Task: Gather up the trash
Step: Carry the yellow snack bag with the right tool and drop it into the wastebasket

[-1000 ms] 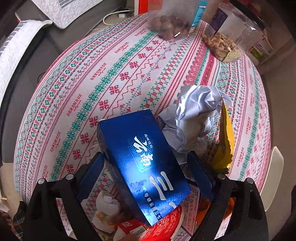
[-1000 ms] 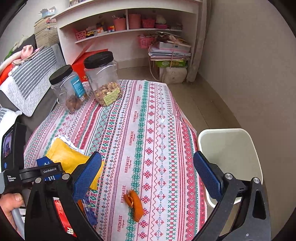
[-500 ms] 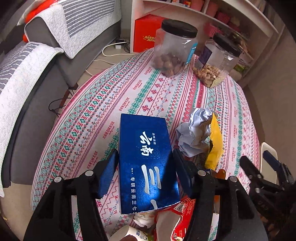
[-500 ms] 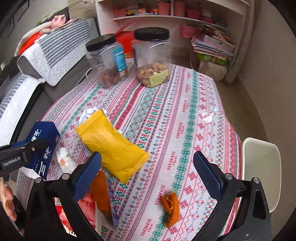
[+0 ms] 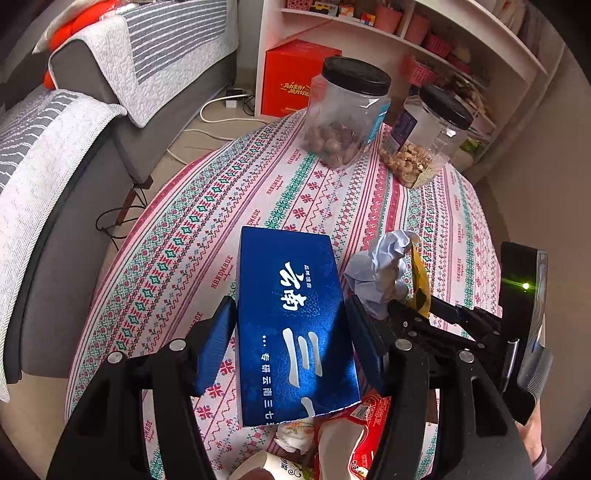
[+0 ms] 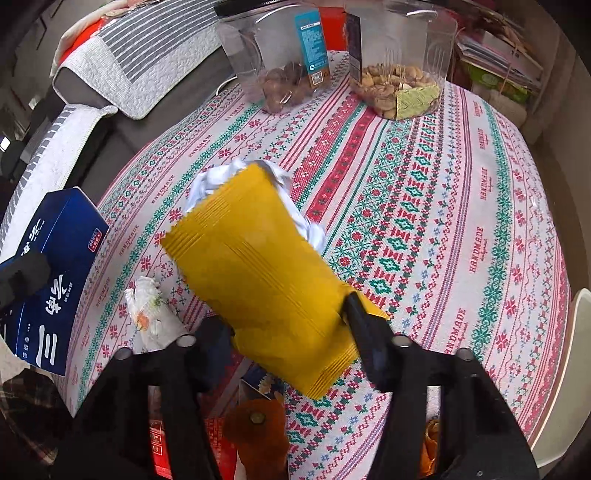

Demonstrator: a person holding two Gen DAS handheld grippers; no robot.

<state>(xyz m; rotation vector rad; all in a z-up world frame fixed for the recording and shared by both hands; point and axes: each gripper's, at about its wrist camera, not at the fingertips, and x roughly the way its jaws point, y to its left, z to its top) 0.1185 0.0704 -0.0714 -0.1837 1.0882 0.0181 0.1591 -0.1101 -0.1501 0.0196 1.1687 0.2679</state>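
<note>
Lighting: soft, even daylight; white glare patch on the blue box (image 5: 295, 325). Optics: strong fisheye bending, dark vignetted corners. Focus: mostly sharp, slight softness at frame edges.

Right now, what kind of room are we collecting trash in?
Most likely a home living room. A grey sofa with a striped quilted cover stands beside a table under a patterned tablecloth, two snack jars sit on it, and white shelves behind hold small baskets and toys.
</note>
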